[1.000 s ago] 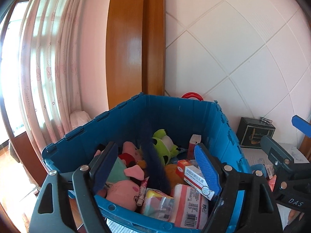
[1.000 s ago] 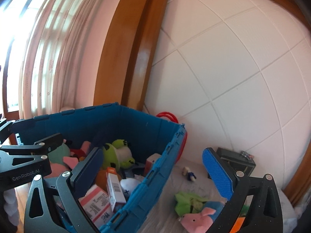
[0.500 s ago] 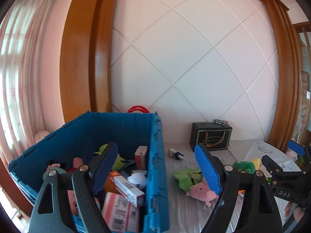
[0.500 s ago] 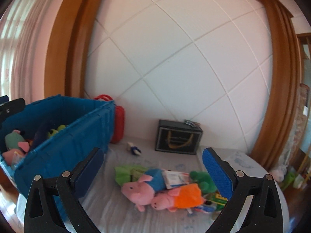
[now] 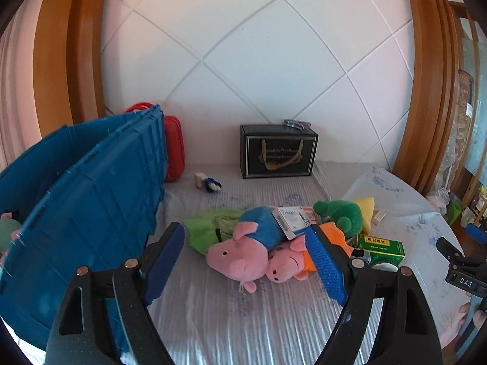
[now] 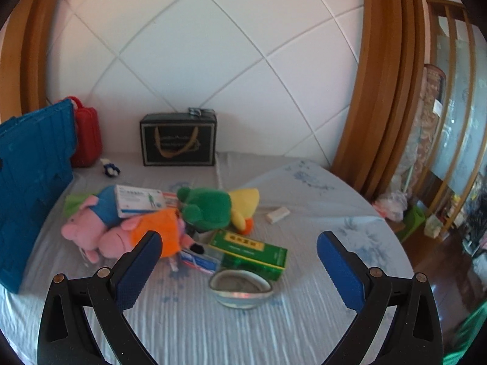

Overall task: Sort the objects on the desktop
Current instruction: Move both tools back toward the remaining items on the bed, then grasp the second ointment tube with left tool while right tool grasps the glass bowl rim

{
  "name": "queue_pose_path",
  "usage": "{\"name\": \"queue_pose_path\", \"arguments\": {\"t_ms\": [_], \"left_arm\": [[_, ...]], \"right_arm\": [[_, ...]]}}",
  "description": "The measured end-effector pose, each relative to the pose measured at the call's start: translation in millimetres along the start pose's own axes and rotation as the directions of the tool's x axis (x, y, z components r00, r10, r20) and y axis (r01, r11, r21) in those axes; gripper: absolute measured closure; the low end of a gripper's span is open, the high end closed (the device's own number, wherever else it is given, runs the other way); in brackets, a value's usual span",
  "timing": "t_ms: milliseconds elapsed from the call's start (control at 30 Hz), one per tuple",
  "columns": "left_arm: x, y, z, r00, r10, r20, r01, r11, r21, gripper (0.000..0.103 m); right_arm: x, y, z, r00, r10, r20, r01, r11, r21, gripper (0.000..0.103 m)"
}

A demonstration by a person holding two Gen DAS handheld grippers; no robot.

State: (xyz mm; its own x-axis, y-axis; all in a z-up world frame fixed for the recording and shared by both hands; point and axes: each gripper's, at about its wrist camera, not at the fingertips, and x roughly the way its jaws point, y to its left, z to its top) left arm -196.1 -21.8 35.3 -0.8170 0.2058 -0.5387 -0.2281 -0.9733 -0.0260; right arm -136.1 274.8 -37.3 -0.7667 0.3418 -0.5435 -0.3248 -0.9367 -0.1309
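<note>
From the left wrist, the left tongs [image 5: 245, 257] stood spread wide with nothing between their ribbed blue pads, above a counter [image 5: 243, 319] draped in a pale, ridged, shiny cloth. To their left, close by, rose the ribbed hard-plastic wall of a blue crate [image 5: 82, 213]. Just ahead lay a heap of soft toys: a pink plush pig in blue [image 5: 240, 249] touching a smaller pink pig in orange [image 5: 293, 263], which sat partly behind the right-hand pad. A flat white carton [image 5: 293, 217] rested on the blue one. Beyond the right pad lay a fuzzy green plush [image 5: 338, 213] and a rectangular green box [image 5: 380, 246]. Farther ahead, against the quilted white wall, stood a black box-shaped bag with gold handles [image 5: 278, 152] and a glossy red case [image 5: 173, 147]. At the right edge, only part of the right tongs showed.

From the right wrist, somewhat blurred, the right tongs [image 6: 239, 260] were likewise spread and empty. Between the pads, nearest, sat an oval, shell-like dish [image 6: 240, 287], touching the green box [image 6: 251, 251] behind it. The plush heap lay ahead and to the left, the blue crate [image 6: 33, 188] far left. A yellow plush [image 6: 245, 202] and a small white block [image 6: 277, 214] lay ahead.
</note>
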Motion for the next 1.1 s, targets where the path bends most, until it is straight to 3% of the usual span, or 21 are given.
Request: {"name": "queue_pose_path", "arguments": {"t_ms": [200,367,467,533,600,867,933,967,1000,1033,1100], "left_arm": [[52.2,-54.9,-38.1,0.992,0.02,-0.123,-0.021,1.0,-0.011,0.021],[97.4,-88.8,-68.7,0.971,0.033,-0.236,-0.035,0.999,-0.005,0.021],[124.1,-103.5,-85.7,0.955,0.022,-0.297,-0.023,1.0,0.0,0.032],[142.3,-113.7,-96.7,0.945,0.014,-0.327,-0.012,1.0,0.007,0.038],[158.7,-123.1,-106.4,0.937,0.002,-0.349,0.003,1.0,0.013,0.038],[234.6,-168.4,-129.2,0.933,-0.027,-0.36,0.044,0.998,0.04,0.039],[255.0,-173.3,-134.3,0.926,-0.027,-0.377,0.041,0.999,0.031,0.065],[258.0,-172.6,-134.7,0.934,-0.03,-0.356,0.039,0.999,0.019,0.068],[261.2,-171.3,-135.3,0.935,-0.02,-0.354,0.027,1.0,0.015,0.082],[262.9,-169.3,-136.3,0.932,-0.031,-0.361,0.037,0.999,0.008,0.086],[260.5,-161.1,-142.7,0.929,-0.031,-0.37,0.032,0.999,-0.001,0.086]], "right_arm": [[64.7,-67.0,-35.4,0.991,0.02,-0.135,-0.019,1.0,0.011,0.0],[108.8,-100.9,-61.0,0.969,0.036,-0.245,-0.034,0.999,0.011,0.0],[126.8,-114.6,-73.8,0.953,0.052,-0.297,-0.047,0.999,0.023,0.001],[134.8,-118.4,-79.5,0.947,0.053,-0.317,-0.047,0.999,0.027,0.011],[144.0,-122.4,-85.1,0.938,0.066,-0.341,-0.055,0.998,0.044,0.029],[174.7,-126.2,-99.3,0.924,0.135,-0.358,-0.103,0.989,0.108,0.033],[179.4,-124.0,-101.4,0.923,0.143,-0.357,-0.111,0.988,0.11,0.033],[180.1,-122.2,-101.9,0.924,0.149,-0.352,-0.119,0.987,0.106,0.033],[180.8,-120.1,-102.1,0.922,0.16,-0.353,-0.132,0.986,0.102,0.033],[180.8,-117.4,-102.0,0.919,0.177,-0.353,-0.152,0.983,0.098,0.033],[177.9,-111.6,-101.2,0.912,0.228,-0.341,-0.208,0.974,0.095,0.033]]}}
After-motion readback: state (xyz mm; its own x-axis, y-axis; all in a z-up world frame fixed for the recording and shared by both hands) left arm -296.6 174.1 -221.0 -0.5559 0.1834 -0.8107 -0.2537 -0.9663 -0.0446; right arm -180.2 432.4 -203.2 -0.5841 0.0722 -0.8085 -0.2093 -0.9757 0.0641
